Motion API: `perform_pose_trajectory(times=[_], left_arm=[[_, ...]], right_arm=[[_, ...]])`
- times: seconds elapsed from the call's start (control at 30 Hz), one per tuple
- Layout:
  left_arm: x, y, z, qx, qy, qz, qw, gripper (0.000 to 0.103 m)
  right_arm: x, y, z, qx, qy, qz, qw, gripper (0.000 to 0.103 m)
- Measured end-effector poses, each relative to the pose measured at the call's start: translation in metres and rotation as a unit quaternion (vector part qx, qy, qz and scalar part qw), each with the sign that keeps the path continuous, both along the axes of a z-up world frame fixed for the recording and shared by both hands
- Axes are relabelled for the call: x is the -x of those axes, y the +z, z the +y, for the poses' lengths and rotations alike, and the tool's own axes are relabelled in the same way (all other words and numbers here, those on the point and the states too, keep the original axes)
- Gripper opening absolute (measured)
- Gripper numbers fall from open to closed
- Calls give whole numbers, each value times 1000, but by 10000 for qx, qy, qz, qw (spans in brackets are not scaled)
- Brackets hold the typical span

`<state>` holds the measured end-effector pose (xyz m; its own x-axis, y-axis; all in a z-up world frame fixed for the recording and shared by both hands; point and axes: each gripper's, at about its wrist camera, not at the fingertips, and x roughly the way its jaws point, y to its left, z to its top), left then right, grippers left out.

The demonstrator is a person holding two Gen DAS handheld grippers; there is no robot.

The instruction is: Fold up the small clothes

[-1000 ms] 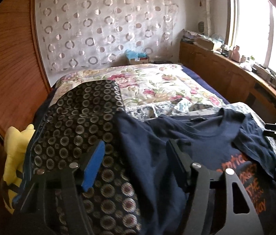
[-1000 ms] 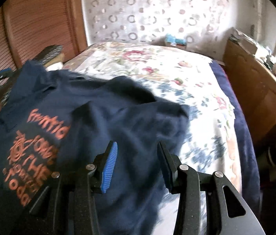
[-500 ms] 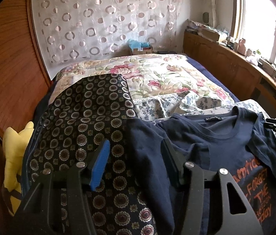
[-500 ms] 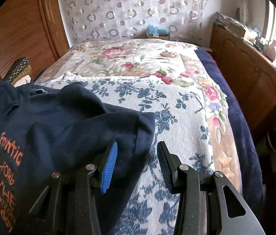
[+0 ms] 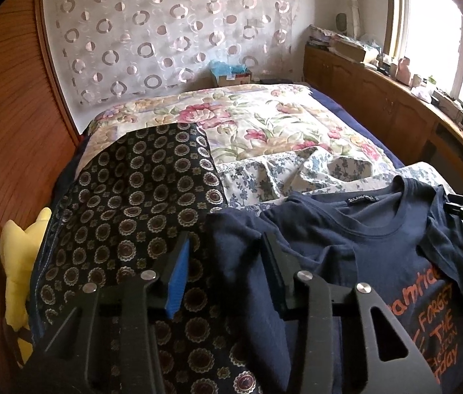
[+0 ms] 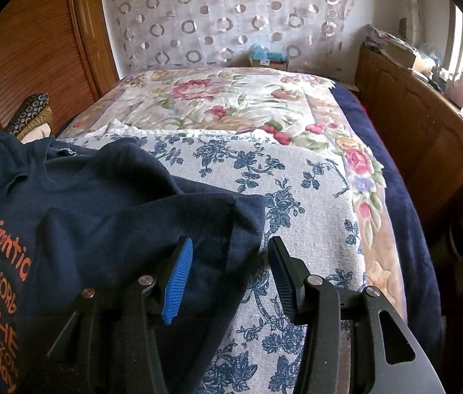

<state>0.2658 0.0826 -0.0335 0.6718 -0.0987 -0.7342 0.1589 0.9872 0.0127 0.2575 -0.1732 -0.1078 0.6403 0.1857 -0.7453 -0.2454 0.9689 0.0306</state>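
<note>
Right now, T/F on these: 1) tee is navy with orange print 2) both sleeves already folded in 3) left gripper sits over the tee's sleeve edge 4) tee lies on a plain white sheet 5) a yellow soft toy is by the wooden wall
1) True: the navy T-shirt carries orange lettering.
2) False: it lies spread open, neckline up, one sleeve reaching out onto the blue floral cloth, the other lying out toward the left gripper.
3) True: the sleeve edge lies between its fingers, whose jaws have just been closing; the pads do not visibly press it yet.
4) False: the cloth under it is blue floral print, not plain white.
5) True: the yellow soft toy sits beside the wooden wall.
</note>
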Motion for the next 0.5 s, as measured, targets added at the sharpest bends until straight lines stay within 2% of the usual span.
perform_pose_trajectory(times=[0.37, 0.4, 0.43, 0.5], left_arm=[[-3, 0, -5, -79, -40, 55, 9999, 34], [-2, 0, -5, -88, -47, 61, 9999, 29], [-2, 0, -5, -81, -70, 70, 9999, 18], [-1, 1, -5, 1, -147, 94, 9998, 9]], right_arm=[[-3, -1, 0, 9, 34, 3, 10000, 54], [-3, -2, 0, 7, 34, 3, 10000, 54], [-3, -1, 0, 8, 31, 3, 10000, 54], [-3, -2, 0, 9, 33, 2, 10000, 55]])
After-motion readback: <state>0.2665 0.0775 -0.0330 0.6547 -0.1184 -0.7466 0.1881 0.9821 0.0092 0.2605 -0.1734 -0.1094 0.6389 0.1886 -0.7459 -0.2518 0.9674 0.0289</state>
